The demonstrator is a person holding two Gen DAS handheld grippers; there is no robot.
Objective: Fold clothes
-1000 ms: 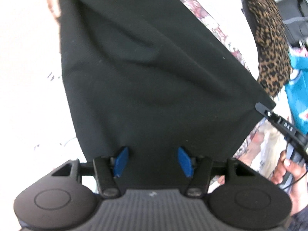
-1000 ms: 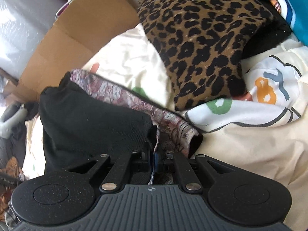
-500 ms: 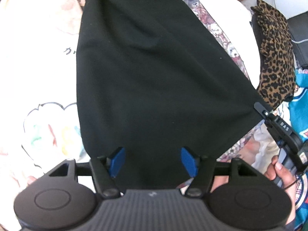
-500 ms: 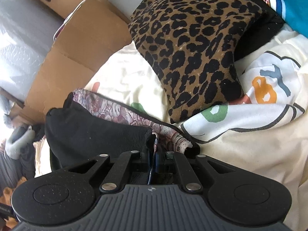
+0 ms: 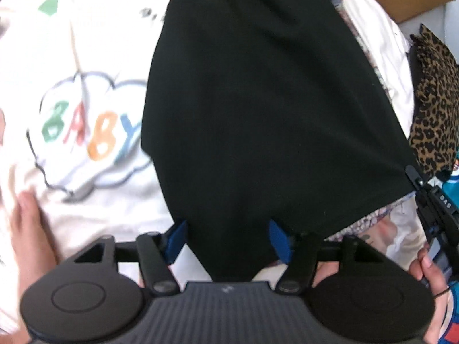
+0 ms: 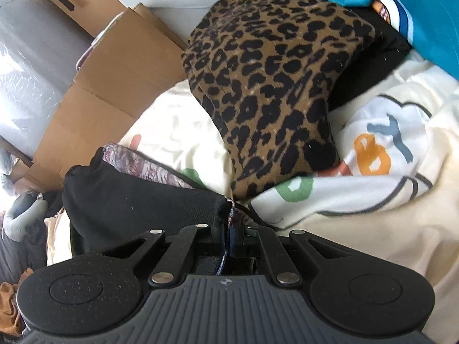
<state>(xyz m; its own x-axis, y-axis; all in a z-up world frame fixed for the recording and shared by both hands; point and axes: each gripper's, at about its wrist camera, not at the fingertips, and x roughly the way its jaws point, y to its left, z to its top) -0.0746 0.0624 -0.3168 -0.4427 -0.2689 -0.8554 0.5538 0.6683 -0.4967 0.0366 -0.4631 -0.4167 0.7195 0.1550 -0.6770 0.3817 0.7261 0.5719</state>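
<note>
A black garment (image 5: 258, 100) with a patterned lining hangs stretched over a cream blanket (image 5: 86, 172). My left gripper (image 5: 228, 236) is open, its blue pads (image 5: 178, 238) wide apart, and the garment's lower edge drapes between them. My right gripper (image 6: 229, 229) is shut on a corner of the black garment (image 6: 137, 195), where the patterned lining shows at the pinch. In the left wrist view the right gripper (image 5: 430, 200) holds that corner at the right edge, taut.
A folded leopard-print garment (image 6: 275, 86) lies on the blanket (image 6: 373, 229) with its "BABY" cloud print. Teal clothing (image 6: 416, 14) sits behind it. A cardboard box (image 6: 94, 100) stands at the left. A person's hand (image 5: 25, 229) rests on the blanket.
The left wrist view has slid along the garment, so the "BABY" cloud print and a hand now show at the left. The right gripper has kept its hold and shifted slightly.
</note>
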